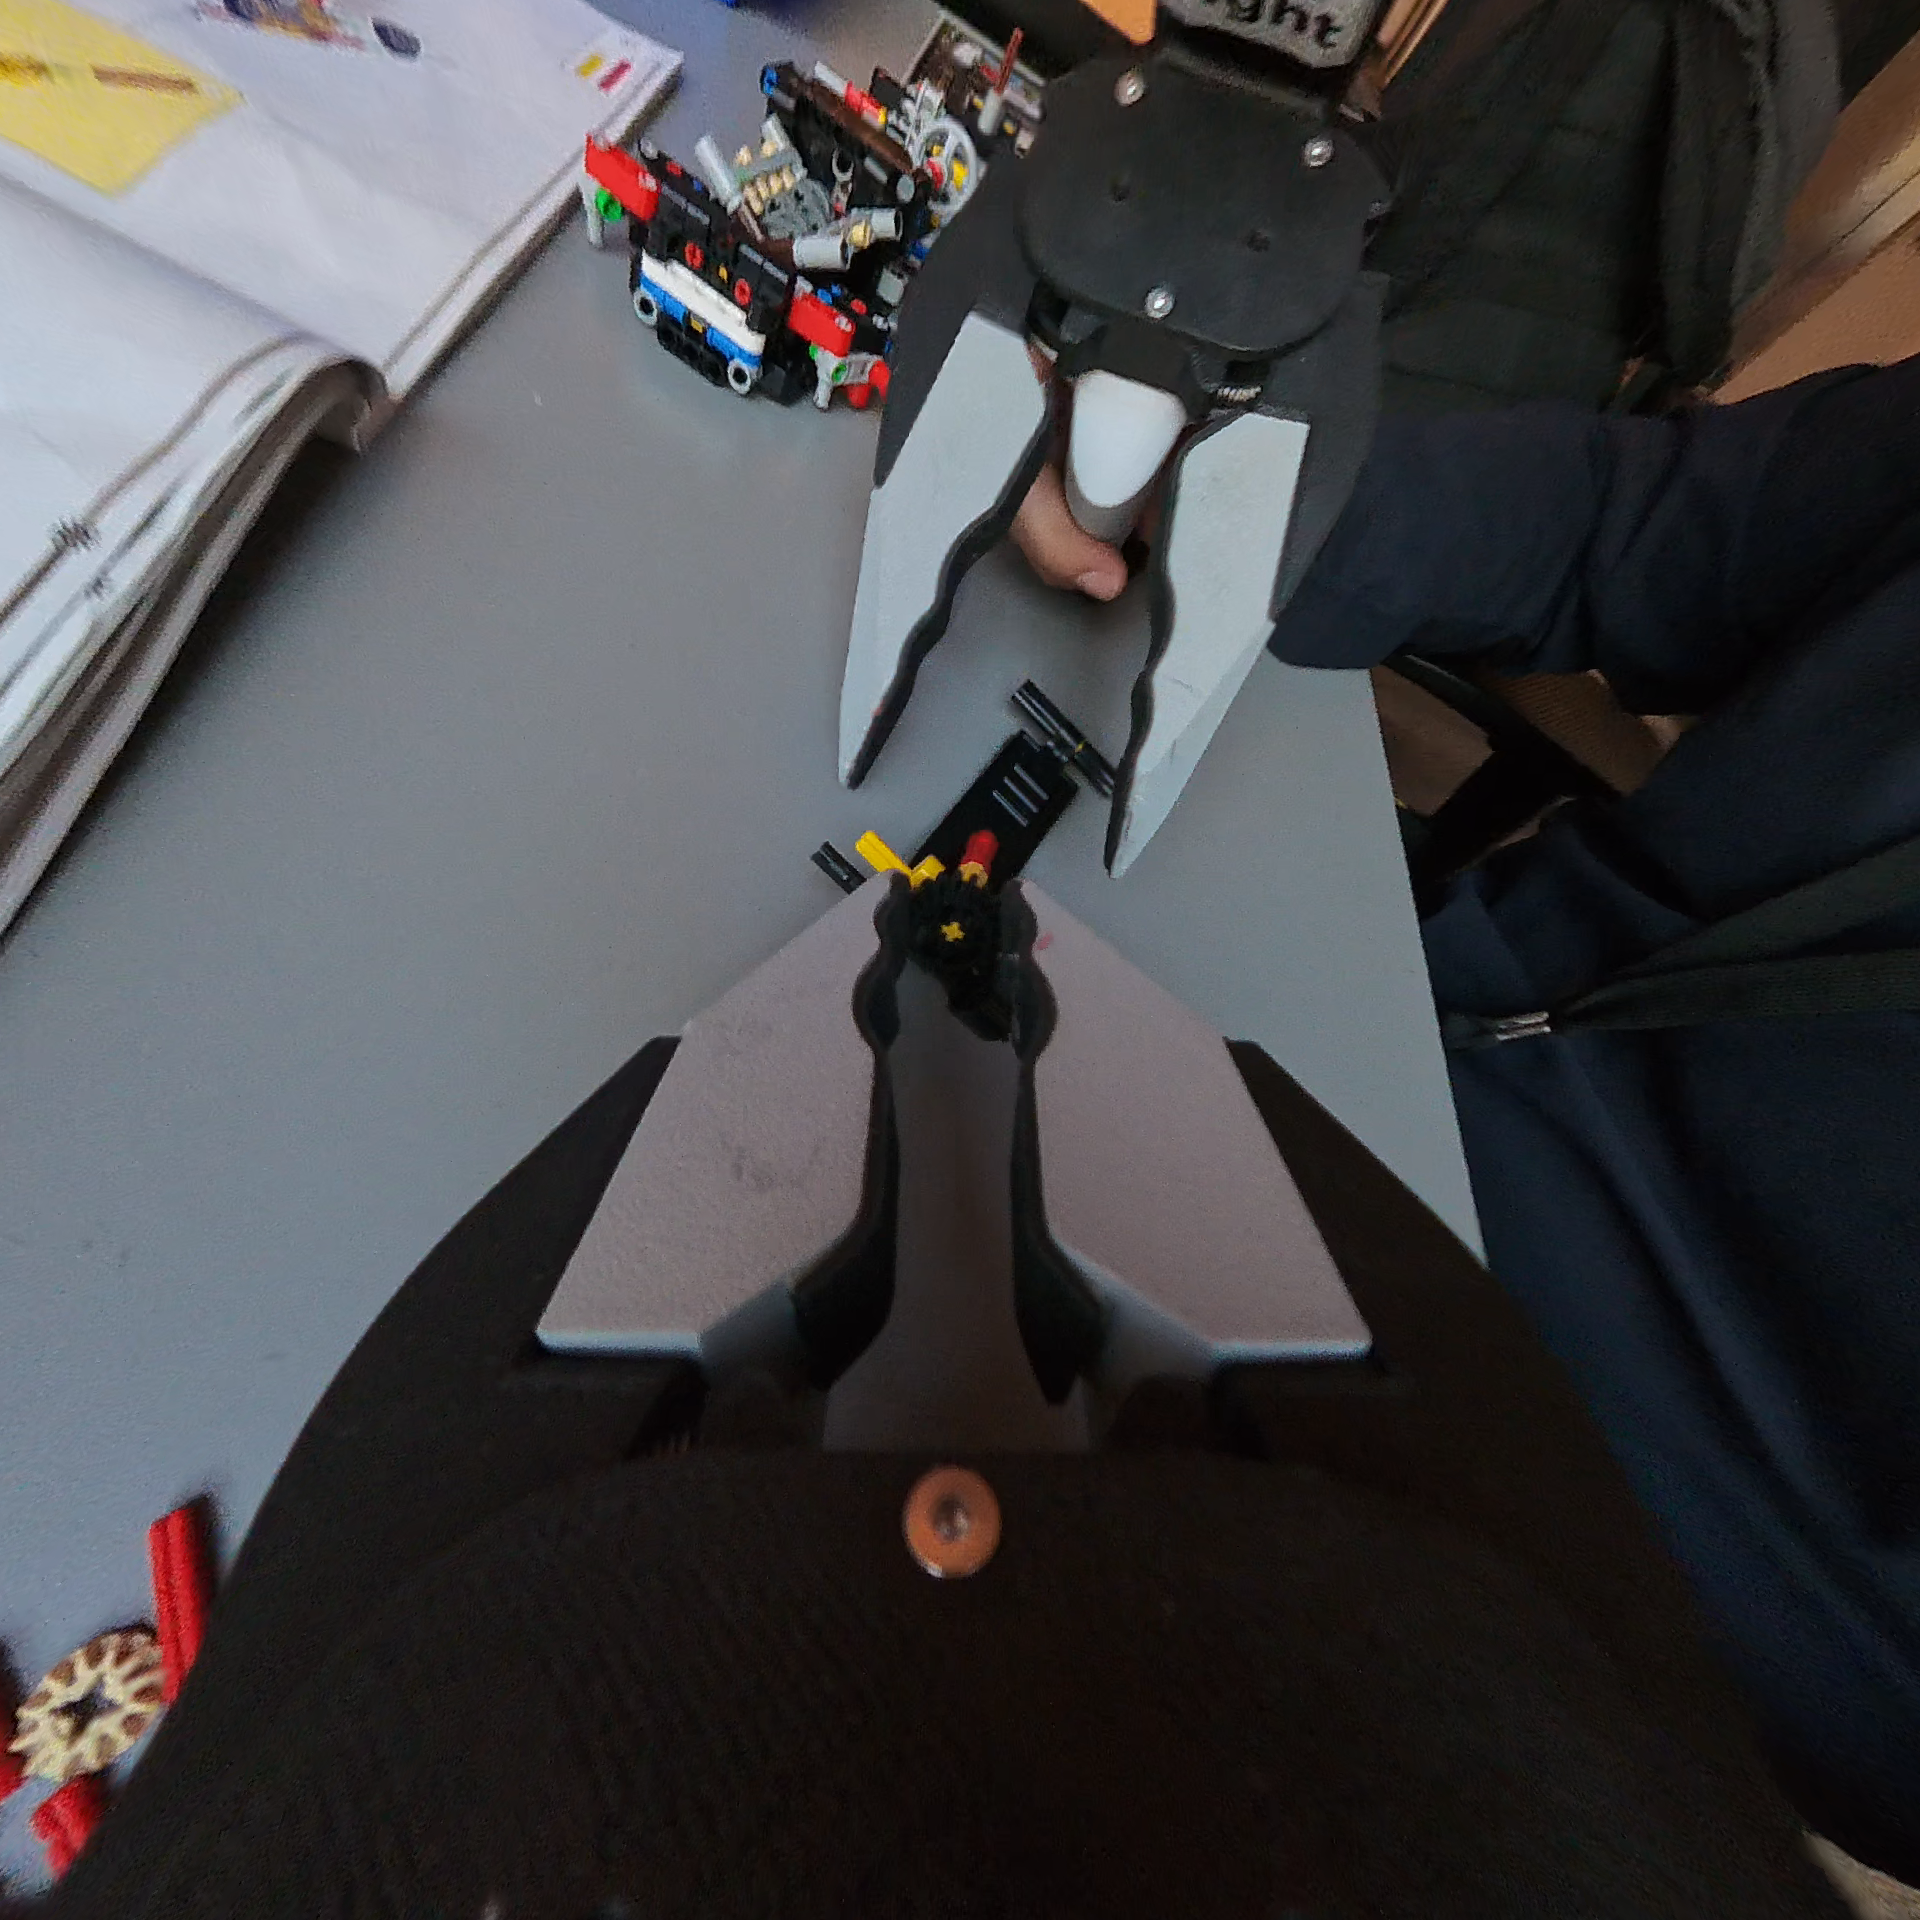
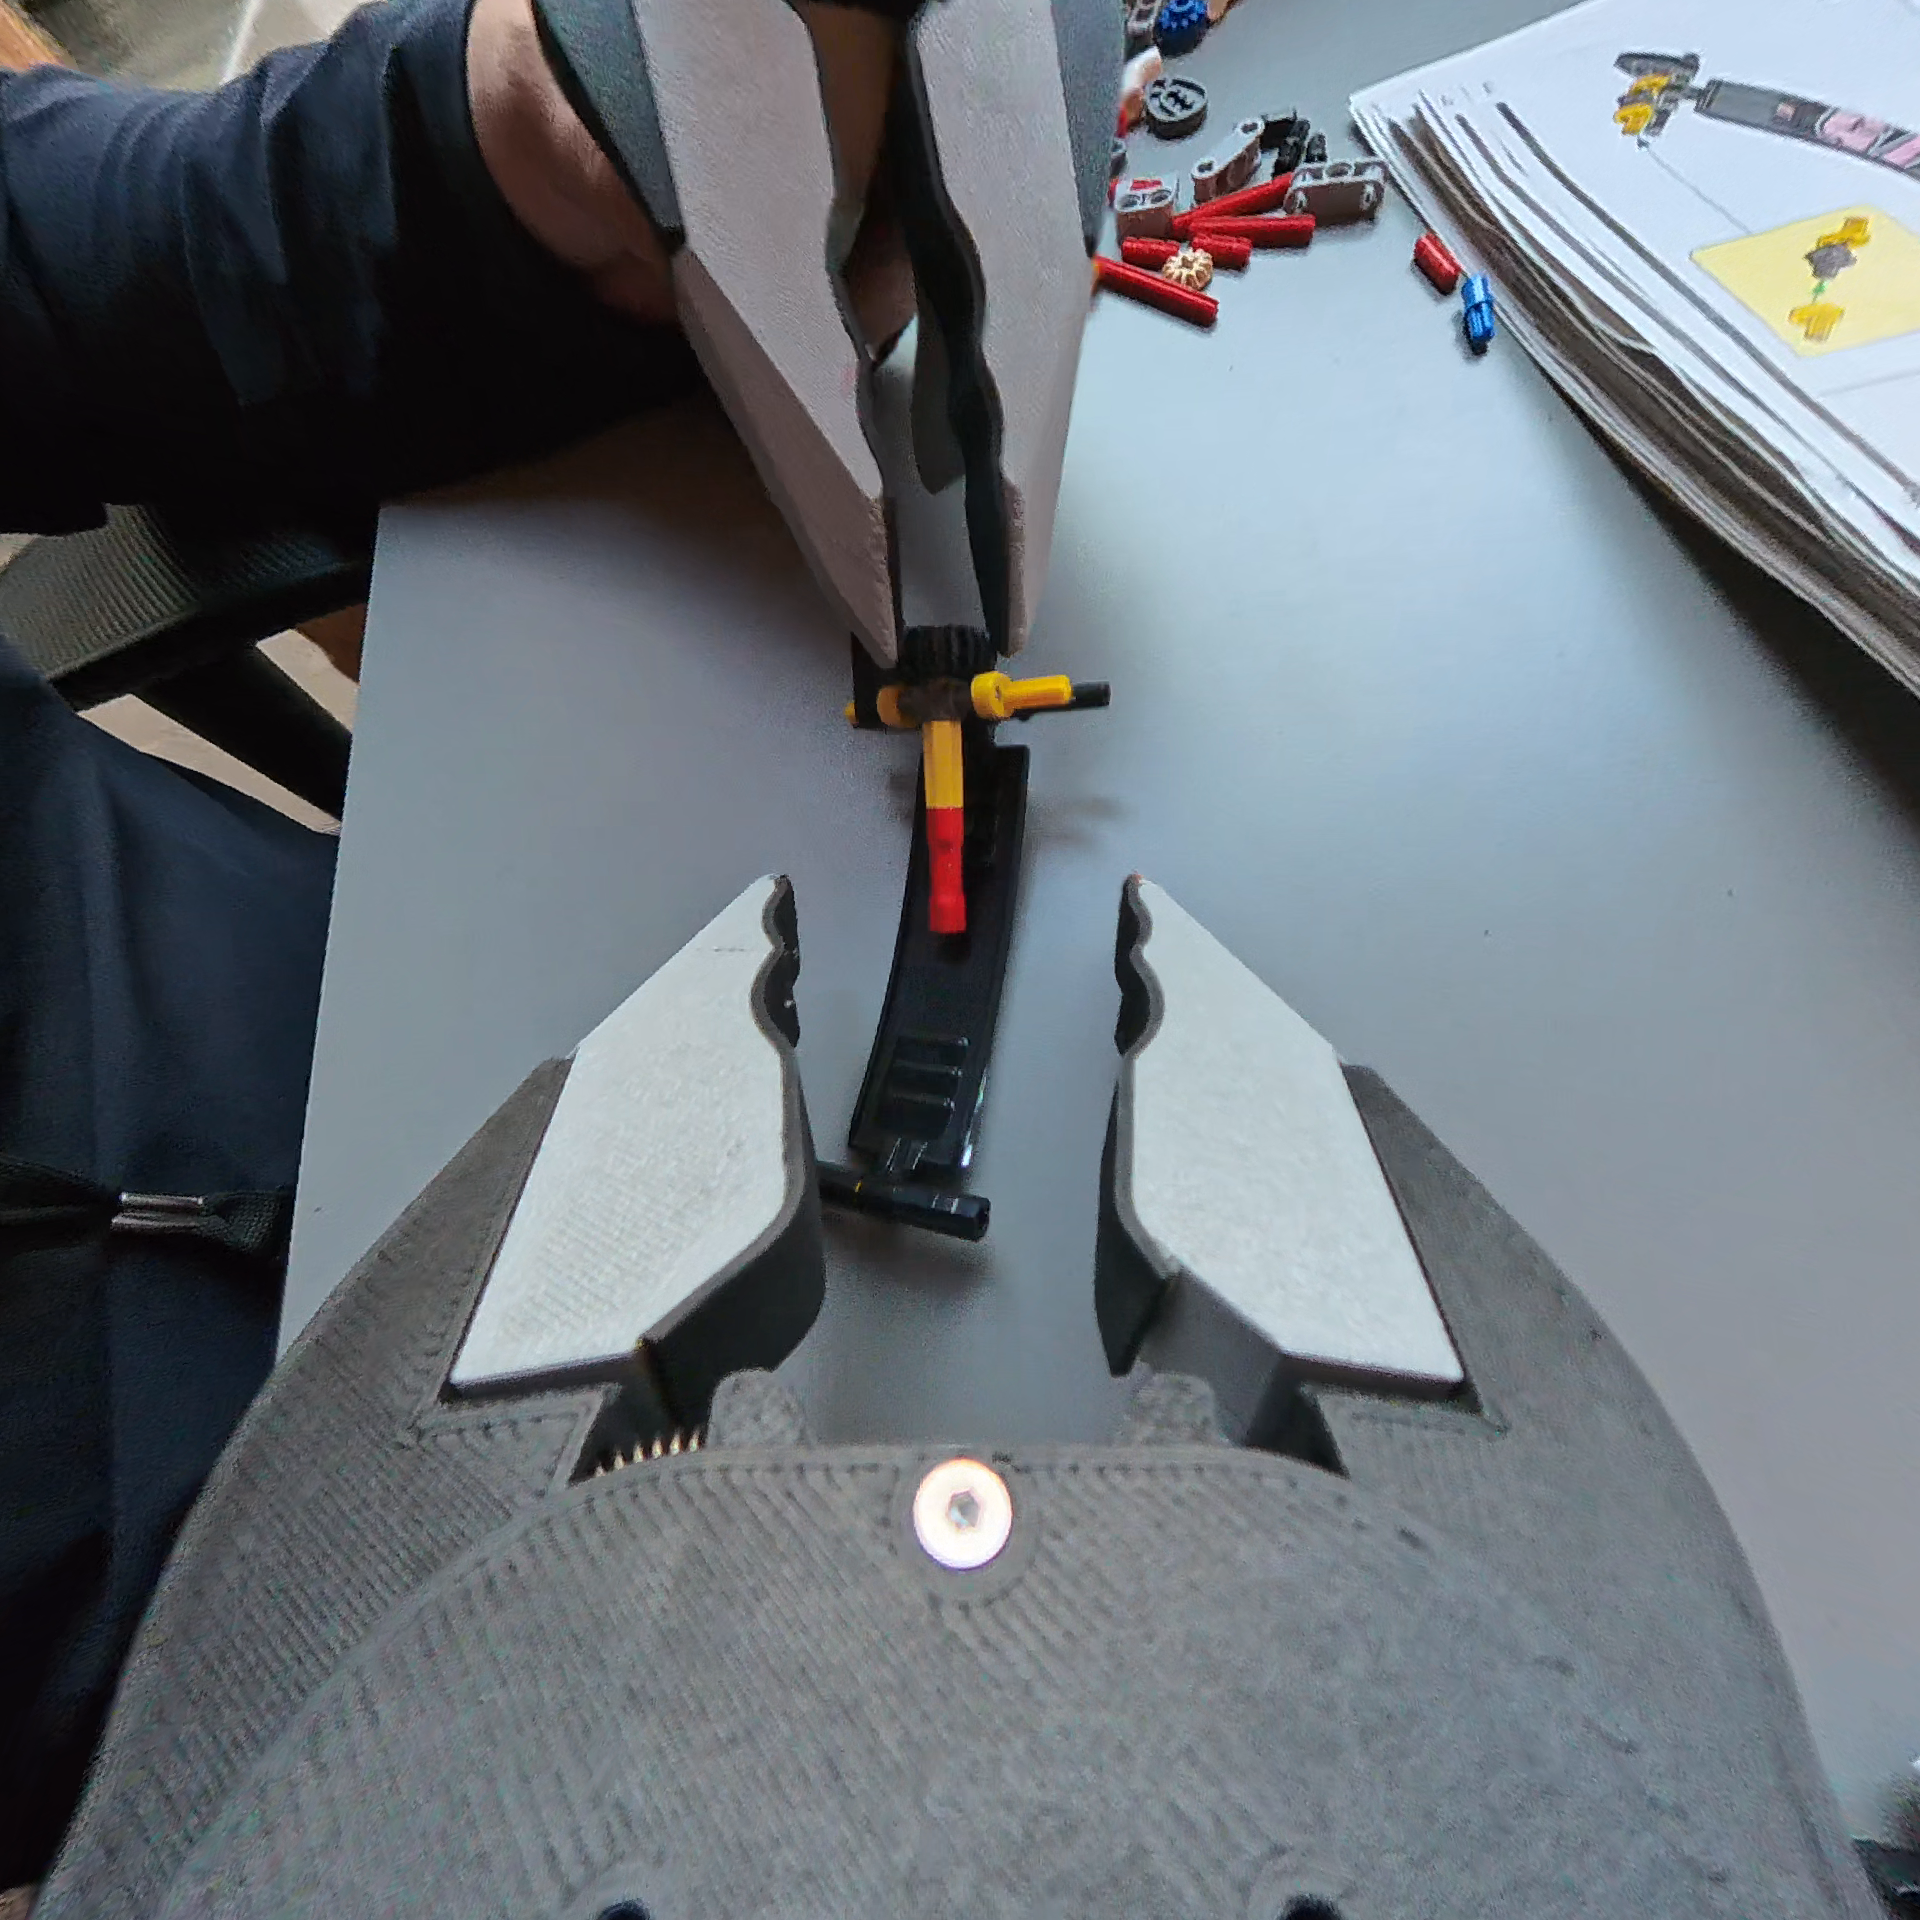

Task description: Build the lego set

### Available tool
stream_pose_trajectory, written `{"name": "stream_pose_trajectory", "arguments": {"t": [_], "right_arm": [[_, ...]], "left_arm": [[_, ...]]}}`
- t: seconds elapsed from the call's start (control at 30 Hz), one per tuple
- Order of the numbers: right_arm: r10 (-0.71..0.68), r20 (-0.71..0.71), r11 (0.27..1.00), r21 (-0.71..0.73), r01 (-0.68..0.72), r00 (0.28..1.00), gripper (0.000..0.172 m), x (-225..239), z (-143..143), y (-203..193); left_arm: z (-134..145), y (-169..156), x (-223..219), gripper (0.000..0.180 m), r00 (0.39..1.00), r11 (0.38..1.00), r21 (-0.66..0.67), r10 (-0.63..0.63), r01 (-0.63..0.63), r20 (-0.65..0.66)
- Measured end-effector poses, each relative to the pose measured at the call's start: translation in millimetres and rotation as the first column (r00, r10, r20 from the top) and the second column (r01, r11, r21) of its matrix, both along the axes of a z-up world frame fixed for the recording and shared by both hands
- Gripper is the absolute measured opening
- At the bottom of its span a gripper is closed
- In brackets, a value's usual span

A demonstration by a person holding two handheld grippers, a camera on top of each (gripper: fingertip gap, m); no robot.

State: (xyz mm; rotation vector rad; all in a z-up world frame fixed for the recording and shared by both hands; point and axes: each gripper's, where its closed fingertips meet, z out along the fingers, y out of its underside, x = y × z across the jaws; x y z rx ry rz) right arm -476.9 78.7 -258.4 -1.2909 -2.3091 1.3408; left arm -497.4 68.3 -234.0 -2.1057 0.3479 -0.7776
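Note:
A small assembly lies on the grey table (image 1: 416, 935): a black gear (image 1: 956, 940) on yellow axle pieces (image 2: 1023, 694), a red axle (image 2: 945, 868) and a long black curved panel (image 2: 940, 997) ending in a black cross axle (image 2: 904, 1200). My left gripper (image 1: 956, 904) is shut on the black gear; it also shows in the right wrist view (image 2: 940, 649), pinching the gear (image 2: 940, 652) at its tips. My right gripper (image 2: 954, 894) is open, one finger on either side of the panel without touching it. It shows opposite in the left wrist view (image 1: 985, 821).
An open instruction booklet (image 1: 208, 260) lies along the table's far side (image 2: 1714, 260). A partly built model (image 1: 790, 239) stands beyond the right gripper. Loose red axles and a tan gear (image 2: 1190, 265) and a blue pin (image 2: 1475, 307) lie nearby. A dark sleeve (image 1: 1558, 520) crosses the table edge. About 4 cm separates my left fingertips from my right.

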Motion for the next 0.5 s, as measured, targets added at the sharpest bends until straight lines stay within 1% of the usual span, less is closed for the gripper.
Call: {"name": "stream_pose_trajectory", "arguments": {"t": [0.13, 0.3, 0.37, 0.4, 0.47, 0.5], "right_arm": [[0.001, 0.026, 1.0, 0.004, -0.001, 1.0, 0.06, 1, -4, 0], [0.022, 0.041, 1.0, 0.014, -0.022, 0.999, 0.05, 4, -6, -2], [0.036, 0.05, 0.999, 0.011, -0.036, 0.998, 0.041, 6, -7, -4], [0.041, 0.055, 0.999, 0.017, -0.042, 0.998, 0.032, 7, -8, -4], [0.032, 0.053, 0.998, 0.044, -0.035, 0.998, 0.021, 8, -10, -2], [0.031, 0.047, 0.998, 0.049, -0.033, 0.998, 0.02, 7, -10, -2]], "left_arm": [[10, 3, 2, 0.014, 0.995, 0.995, 0.104, 0.004, 0.006, -0.095], [16, 3, 8, 0.014, 0.975, 0.978, 0.203, 0.001, 0.045, -0.224], [16, 3, 10, 0.014, 0.965, 0.974, 0.219, 0.001, 0.059, -0.262], [15, 3, 11, 0.014, 0.962, 0.973, 0.222, 0.0, 0.063, -0.275], [15, 2, 14, 0.014, 0.962, 0.972, 0.223, -0.014, 0.077, -0.274], [17, 2, 14, 0.014, 0.963, 0.97, 0.229, -0.013, 0.077, -0.269]]}}
